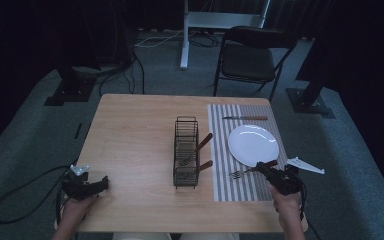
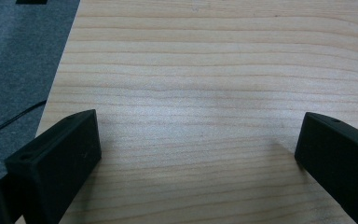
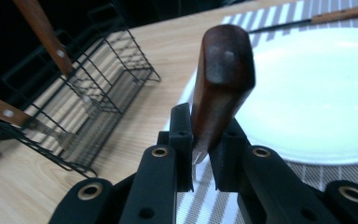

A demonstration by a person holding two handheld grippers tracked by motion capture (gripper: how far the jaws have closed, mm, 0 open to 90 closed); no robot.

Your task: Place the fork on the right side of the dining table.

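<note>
My right gripper point(image 1: 261, 167) point(image 3: 207, 126) is shut on the wooden handle of a fork point(image 1: 237, 174) point(image 3: 223, 70). The fork's tines lie low over the striped placemat point(image 1: 230, 187), just left of the white plate point(image 1: 253, 145) point(image 3: 317, 93). In the right gripper view the handle end stands up between the two jaws. My left gripper point(image 1: 102, 184) point(image 2: 200, 135) rests near the table's front left corner, open, with only bare wood between its jaws.
A black wire rack point(image 1: 186, 152) point(image 3: 98, 84) stands mid-table holding two wooden-handled utensils point(image 1: 204, 141). A knife point(image 1: 245, 118) point(image 3: 335, 14) lies on the placemat beyond the plate. A folding chair point(image 1: 250, 55) stands behind the table.
</note>
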